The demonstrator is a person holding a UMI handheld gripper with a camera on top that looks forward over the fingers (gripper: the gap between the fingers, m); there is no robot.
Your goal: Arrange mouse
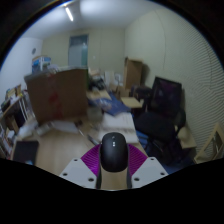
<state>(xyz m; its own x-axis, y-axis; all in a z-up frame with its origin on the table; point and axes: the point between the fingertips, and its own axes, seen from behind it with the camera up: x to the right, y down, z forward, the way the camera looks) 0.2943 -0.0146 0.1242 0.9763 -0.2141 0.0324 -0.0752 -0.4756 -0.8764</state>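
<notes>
A black computer mouse [113,151] sits between my gripper's two fingers, its nose pointing away from me. The magenta pads [93,158] press against both of its sides. My gripper [113,160] is shut on the mouse and holds it up in the air, well above a light wooden tabletop [75,143] below and ahead.
A large brown cardboard box [58,92] stands beyond the table on the left. A black office chair [162,108] is on the right. More cardboard boxes [133,73] and clutter fill the room behind. A dark device [24,152] lies at the table's left.
</notes>
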